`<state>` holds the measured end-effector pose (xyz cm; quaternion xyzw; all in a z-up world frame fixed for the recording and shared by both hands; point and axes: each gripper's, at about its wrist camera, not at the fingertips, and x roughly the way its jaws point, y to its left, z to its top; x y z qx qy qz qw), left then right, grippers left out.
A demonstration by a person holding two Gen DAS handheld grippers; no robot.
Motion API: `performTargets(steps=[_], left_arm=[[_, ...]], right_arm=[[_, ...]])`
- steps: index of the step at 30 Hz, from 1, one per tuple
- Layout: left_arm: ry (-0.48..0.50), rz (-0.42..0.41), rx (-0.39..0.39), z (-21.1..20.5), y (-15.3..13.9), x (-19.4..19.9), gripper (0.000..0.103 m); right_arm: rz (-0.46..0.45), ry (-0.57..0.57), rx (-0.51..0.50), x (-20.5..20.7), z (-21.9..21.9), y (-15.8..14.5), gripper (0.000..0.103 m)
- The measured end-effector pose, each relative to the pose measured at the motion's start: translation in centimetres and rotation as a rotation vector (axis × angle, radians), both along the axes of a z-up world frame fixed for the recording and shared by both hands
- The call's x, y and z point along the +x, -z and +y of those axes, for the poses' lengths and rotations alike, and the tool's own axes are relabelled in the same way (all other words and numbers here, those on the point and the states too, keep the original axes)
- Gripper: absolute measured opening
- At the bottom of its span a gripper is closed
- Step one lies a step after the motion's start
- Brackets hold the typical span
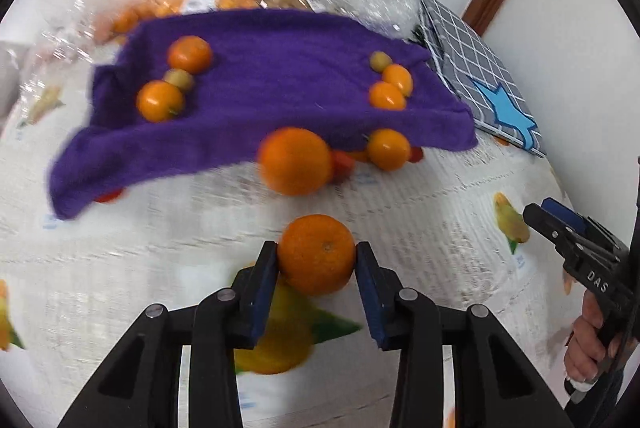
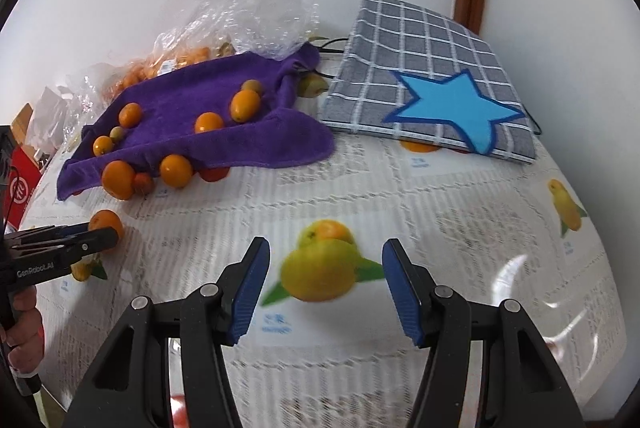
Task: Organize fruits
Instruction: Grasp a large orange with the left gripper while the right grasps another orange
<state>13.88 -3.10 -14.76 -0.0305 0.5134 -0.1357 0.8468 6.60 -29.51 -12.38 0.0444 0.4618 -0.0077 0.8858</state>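
My left gripper (image 1: pixel 316 256) is shut on an orange (image 1: pixel 316 254) and holds it just above the printed tablecloth; it shows from the side in the right wrist view (image 2: pixel 100 234). A purple towel (image 1: pixel 260 76) lies beyond with several small oranges and greenish fruits on it, such as one orange (image 1: pixel 189 53). A larger orange (image 1: pixel 295 160) and another orange (image 1: pixel 388 149) sit at the towel's front edge. My right gripper (image 2: pixel 324 280) is open and empty above a printed fruit picture; it also shows in the left wrist view (image 1: pixel 538 216).
A clear plastic bag (image 2: pixel 248 0) with more oranges lies behind the towel by the wall. A grey checked mat with a blue star (image 2: pixel 440 96) lies at the back right. A red box (image 2: pixel 20 184) stands off the table's left edge.
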Motion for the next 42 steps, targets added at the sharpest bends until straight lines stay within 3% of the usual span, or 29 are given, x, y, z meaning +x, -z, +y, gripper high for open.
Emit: performTargets(steps=[5, 15, 42], left_arm=[[-0.072, -0.011, 0.020, 4.1, -0.6, 0.6, 0.037], [-0.198, 0.006, -0.018, 10.3, -0.1, 1.7, 0.037], [-0.233, 0.014, -0.035, 12.5, 0.1, 2.3, 0.037]], right_arm=[[0.001, -0.045, 0.026, 2.0, 2.6, 0.4, 0.057], [0.024, -0.122, 0.035, 5.5, 7.7, 1.5, 0.044], [0.032, -0.152, 0.057, 7.9, 10.4, 2.2, 0.043]])
